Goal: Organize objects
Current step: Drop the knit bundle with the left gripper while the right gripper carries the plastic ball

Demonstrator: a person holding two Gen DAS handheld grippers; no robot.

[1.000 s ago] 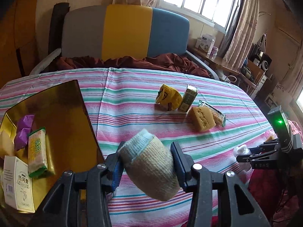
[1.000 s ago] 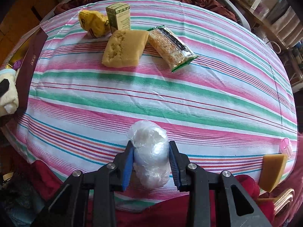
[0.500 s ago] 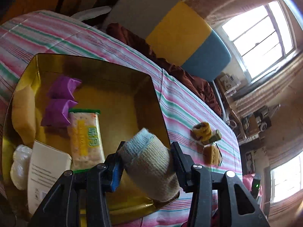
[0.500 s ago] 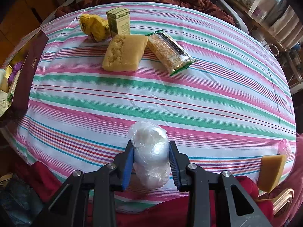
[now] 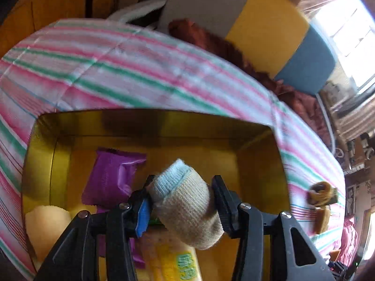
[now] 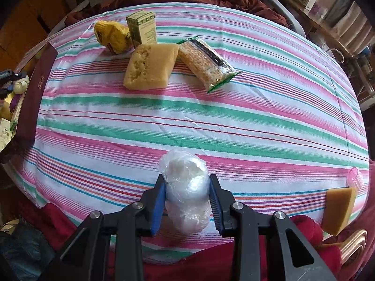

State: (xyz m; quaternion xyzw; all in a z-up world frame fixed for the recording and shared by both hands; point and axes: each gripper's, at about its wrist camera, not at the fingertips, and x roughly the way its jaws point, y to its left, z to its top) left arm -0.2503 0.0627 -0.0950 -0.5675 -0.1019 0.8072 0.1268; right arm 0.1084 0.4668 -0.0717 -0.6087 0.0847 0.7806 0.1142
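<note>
Fingers (image 5: 222, 201) of the left gripper (image 5: 180, 199) are clamped on a rolled beige knit sock with a pale blue cuff (image 5: 185, 203), cuff end pointing forward; sock hangs above the open gold-lined rectangular tin (image 5: 150, 121), not touching its floor as far as the view shows; under and around it in the tin: purple foil snack packet (image 5: 112, 178), yellow cracker pack with green print (image 5: 173, 262) directly below the sock, pale yellow spongy block (image 5: 46, 227) at the near-left corner; tin sits on the pink, green and white striped tabletop (image 5: 117, 75); left view is motion-blurred, so finer detail is unreadable.

Right gripper (image 6: 187, 199) fingers (image 6: 159, 199) are closed on a crumpled clear plastic-wrapped white bundle (image 6: 185, 192), held upright over the near edge of the striped cloth; loose items are well apart from it at the far side: yellow sponge block (image 6: 150, 68) touching a clear-wrapped cracker pack with a green edge (image 6: 206, 61), small green and cream carton (image 6: 143, 28) standing upright behind the sponge, yellow knit bundle (image 6: 112, 36) just beside the carton; tan wedge-shaped sponge (image 6: 337, 208) and small pink plastic basket (image 6: 356, 178) sit at the right rim; maroon outer wall of the tin (image 6: 35, 93) shows at the left edge.
</note>
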